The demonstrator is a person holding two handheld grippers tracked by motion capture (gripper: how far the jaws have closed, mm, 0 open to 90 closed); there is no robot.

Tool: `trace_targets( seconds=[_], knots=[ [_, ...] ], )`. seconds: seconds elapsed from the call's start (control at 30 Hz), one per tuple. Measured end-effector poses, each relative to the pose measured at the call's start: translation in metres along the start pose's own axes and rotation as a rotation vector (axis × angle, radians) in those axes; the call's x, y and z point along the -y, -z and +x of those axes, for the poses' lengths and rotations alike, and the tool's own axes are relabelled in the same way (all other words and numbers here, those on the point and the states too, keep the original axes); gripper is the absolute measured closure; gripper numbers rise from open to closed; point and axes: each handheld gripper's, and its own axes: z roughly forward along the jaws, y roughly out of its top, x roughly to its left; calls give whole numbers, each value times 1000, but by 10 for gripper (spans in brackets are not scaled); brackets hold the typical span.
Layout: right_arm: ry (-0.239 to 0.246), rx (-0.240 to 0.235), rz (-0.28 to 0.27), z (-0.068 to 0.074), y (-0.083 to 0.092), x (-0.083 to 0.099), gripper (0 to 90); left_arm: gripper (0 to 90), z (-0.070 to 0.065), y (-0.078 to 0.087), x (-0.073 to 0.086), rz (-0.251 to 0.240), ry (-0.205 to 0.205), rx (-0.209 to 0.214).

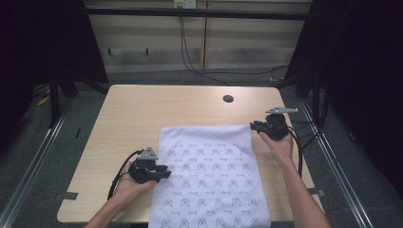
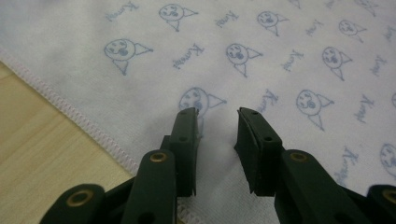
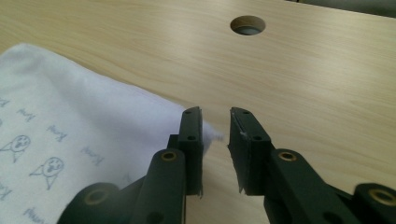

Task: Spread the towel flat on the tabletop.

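Observation:
A white cloth (image 1: 209, 175) printed with small blue faces lies flat on the wooden table (image 1: 142, 109), and its near end hangs over the front edge. My left gripper (image 1: 167, 172) rests at the cloth's left hem, about halfway along. In the left gripper view its jaws (image 2: 217, 112) stand apart just above the cloth (image 2: 280, 60), with nothing pinched between them. My right gripper (image 1: 253, 126) is at the cloth's far right corner. In the right gripper view its jaws (image 3: 215, 111) are also apart, and the corner tip of the cloth (image 3: 70, 116) pokes into the gap untouched.
A round cable hole (image 1: 228, 99) sits in the tabletop beyond the cloth, also seen ahead in the right gripper view (image 3: 248, 24). Bare wood (image 2: 32, 140) lies left of the hem. Metal rails (image 1: 43, 152) run along both sides of the table, and cables (image 1: 199, 71) trail on the floor behind.

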Motion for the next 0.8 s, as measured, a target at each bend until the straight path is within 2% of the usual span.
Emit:
trace_targets(
  seconds=[0.03,0.07,0.1,0.17,0.2,0.23,0.27,0.33,0.43,0.57,0.6,0.63,0.67,0.73,0.77,0.8],
  knots=[
    [12,37,3,1,2,2,666,680,0,0,0,2,0,1],
    [14,45,4,0,3,4,669,680,1,0,0,3,0,3],
    [3,10,4,-1,5,7,681,680,1,0,0,4,3,3],
    [13,-1,10,2,9,12,681,680,1,0,-1,9,7,2],
    [12,-33,11,3,9,15,683,674,1,0,-1,8,11,1],
    [13,-67,25,6,9,19,681,661,2,0,-1,7,21,5],
    [26,-79,38,10,9,24,677,652,3,0,-1,-2,33,13],
    [38,-131,70,19,8,32,669,628,6,0,-4,-3,43,-12],
    [47,-180,98,31,10,42,668,612,15,-1,-6,-11,76,-15],
    [57,-211,114,41,17,52,710,614,21,-1,-13,-30,80,-48],
    [51,-235,118,43,18,54,715,617,23,-1,-14,-49,94,-42],
    [55,-257,128,44,19,56,714,616,25,-1,-15,-41,103,-52],
    [53,-256,139,46,19,58,697,611,28,-1,-16,-34,101,-83],
    [56,-269,145,49,17,61,642,596,34,0,-19,-48,120,-93],
    [63,-269,148,50,16,62,645,591,36,1,-21,-58,137,-102],
    [80,-264,154,52,15,62,643,582,40,1,-22,-63,137,-108]
  ],
)
